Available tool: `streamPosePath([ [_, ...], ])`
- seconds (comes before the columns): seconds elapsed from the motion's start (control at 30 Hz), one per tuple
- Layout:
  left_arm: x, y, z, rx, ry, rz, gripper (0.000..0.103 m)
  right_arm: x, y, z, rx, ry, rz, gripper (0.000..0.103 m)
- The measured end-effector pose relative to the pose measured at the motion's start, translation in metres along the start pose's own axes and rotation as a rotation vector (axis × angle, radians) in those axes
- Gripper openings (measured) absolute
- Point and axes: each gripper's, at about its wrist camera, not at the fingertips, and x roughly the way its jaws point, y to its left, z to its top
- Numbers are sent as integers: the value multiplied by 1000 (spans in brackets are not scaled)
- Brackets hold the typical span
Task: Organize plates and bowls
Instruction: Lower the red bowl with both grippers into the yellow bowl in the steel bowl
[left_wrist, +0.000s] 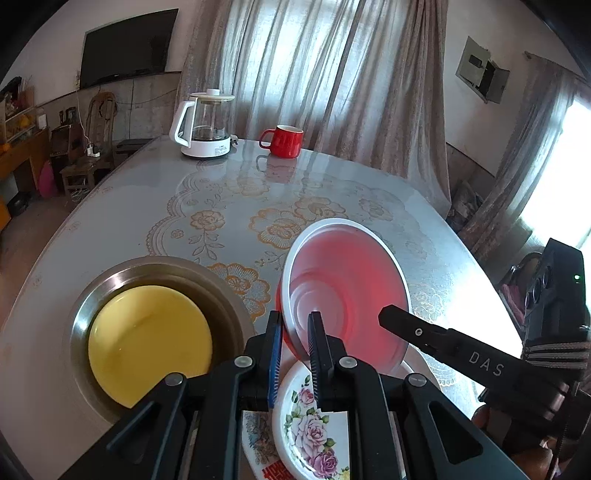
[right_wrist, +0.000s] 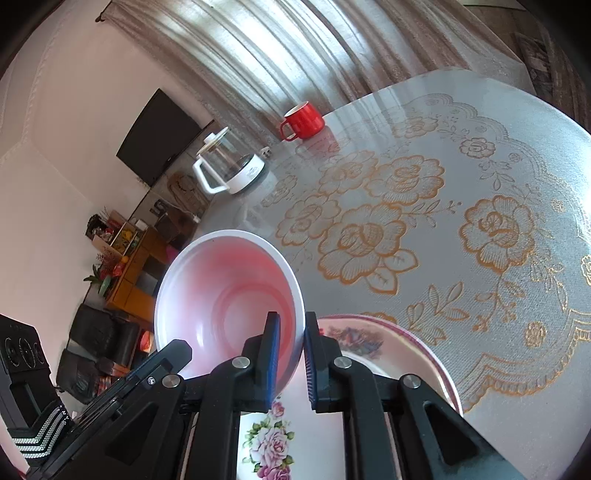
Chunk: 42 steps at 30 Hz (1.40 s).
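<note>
Left claw (left_wrist: 295, 334) and right claw (right_wrist: 291, 334) both pinching rim of red bowl (left_wrist: 347, 291), tilted above floral plate (left_wrist: 314, 435) at 6 o'clock. Risk: thin rim slipping, bowl dropping, chipping plate; steel basin (left_wrist: 122, 280) with yellow plate (left_wrist: 147, 343) sitting at 9 o'clock on counter (left_wrist: 221, 199).

Our left gripper (left_wrist: 294, 332) had matte black angular arms, round silver screws and blue ribbed pads (left_wrist: 274, 363). Our right gripper (right_wrist: 291, 332) matched it; its finger bore white "DAS" lettering, with a black-and-white striped strap behind.
</note>
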Motion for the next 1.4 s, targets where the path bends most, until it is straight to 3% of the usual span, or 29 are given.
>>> streamPosePath([
  [0.73, -44, 38, -39, -60, -38, 28, 14, 3, 44, -38, -117, 60, 29, 11],
  [1.07, -73, 81, -70, -131, -53, 22, 15, 12, 74, -63, -202, 121, 103, 11],
  [1.4, -83, 104, -78, -193, -79, 40, 15, 27, 99, -79, -250, 169, 150, 11],
])
